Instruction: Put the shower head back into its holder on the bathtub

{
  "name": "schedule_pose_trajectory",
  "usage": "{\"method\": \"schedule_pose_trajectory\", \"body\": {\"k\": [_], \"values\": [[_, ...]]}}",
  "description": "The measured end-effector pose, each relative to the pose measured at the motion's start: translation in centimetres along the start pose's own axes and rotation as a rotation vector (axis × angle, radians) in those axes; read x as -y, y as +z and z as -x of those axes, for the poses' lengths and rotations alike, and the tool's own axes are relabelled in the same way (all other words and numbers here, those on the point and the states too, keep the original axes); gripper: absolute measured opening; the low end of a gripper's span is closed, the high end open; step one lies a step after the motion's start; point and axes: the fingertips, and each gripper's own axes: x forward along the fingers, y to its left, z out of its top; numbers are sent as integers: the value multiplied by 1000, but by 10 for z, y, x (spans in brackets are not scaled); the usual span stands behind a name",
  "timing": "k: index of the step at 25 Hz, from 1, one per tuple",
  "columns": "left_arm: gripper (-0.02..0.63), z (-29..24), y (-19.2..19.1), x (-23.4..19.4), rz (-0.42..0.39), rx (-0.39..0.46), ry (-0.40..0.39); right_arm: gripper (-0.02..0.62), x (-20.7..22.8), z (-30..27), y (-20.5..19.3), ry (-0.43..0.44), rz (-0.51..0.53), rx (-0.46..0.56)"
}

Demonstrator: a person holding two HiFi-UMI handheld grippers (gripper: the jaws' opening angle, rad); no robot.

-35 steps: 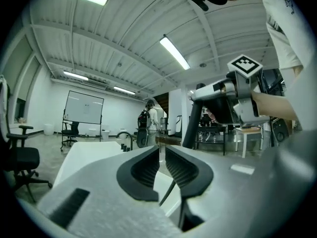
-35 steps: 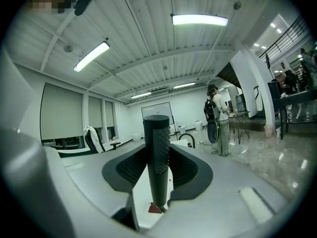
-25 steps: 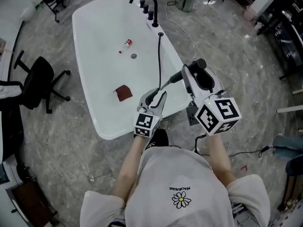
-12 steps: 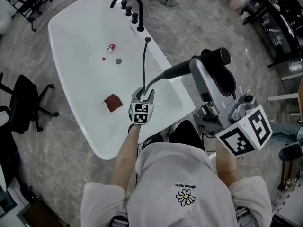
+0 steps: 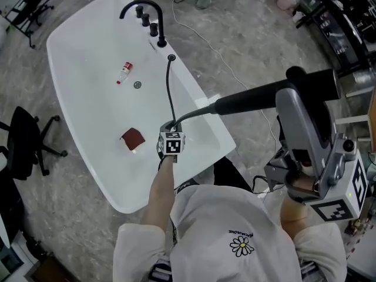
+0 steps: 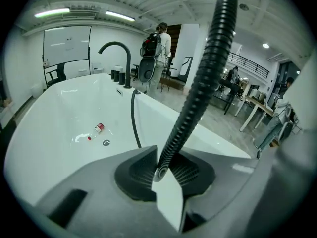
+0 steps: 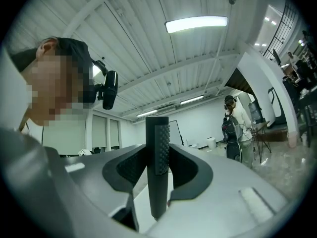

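My right gripper (image 5: 294,94) is raised high at the right and shut on the black shower head (image 5: 247,100); its ribbed handle (image 7: 157,152) stands upright between the pads. From the handle the black hose (image 5: 170,90) runs down along the white bathtub's near rim (image 5: 202,119) to the holder hole (image 5: 171,57) beside the black faucet (image 5: 141,10). My left gripper (image 5: 168,126) is low over that rim. Its jaws are closing, and the ribbed hose (image 6: 198,83) sits pinched between the pads of the left gripper (image 6: 161,170).
Inside the tub lie a small red-capped bottle (image 5: 123,72), the drain (image 5: 137,84) and a brown cloth (image 5: 133,138). A black office chair (image 5: 23,145) stands left of the tub. Cables run over the marble floor (image 5: 235,46). A person with a backpack (image 6: 156,46) stands beyond the faucet.
My left gripper went down and forward to the hose over the tub rim. My right gripper rose to the right with the shower head, drawing the hose up.
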Motion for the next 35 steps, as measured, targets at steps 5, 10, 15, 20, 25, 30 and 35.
{"method": "schedule_pose_trajectory", "body": {"k": [5, 10, 15, 20, 25, 30, 35], "values": [[58, -3, 66, -29, 54, 121, 139, 140, 47, -13, 16, -3, 11, 2], [57, 55, 190, -64, 32, 442, 246, 141, 68, -7, 15, -13, 62, 11], [57, 138, 281, -83, -42, 681, 374, 140, 85, 0, 4, -17, 33, 5], [52, 214, 393, -78, -177, 920, 384, 140, 105, -23, -7, -19, -23, -13], [52, 266, 484, -35, -292, 1147, 280, 140, 113, -31, -10, -13, -70, 13], [52, 278, 538, 3, -354, 1242, 169, 140, 113, -34, -3, -30, -71, 78], [52, 256, 589, 36, -434, 1285, 105, 140, 138, -31, 6, -91, -44, 120]]}}
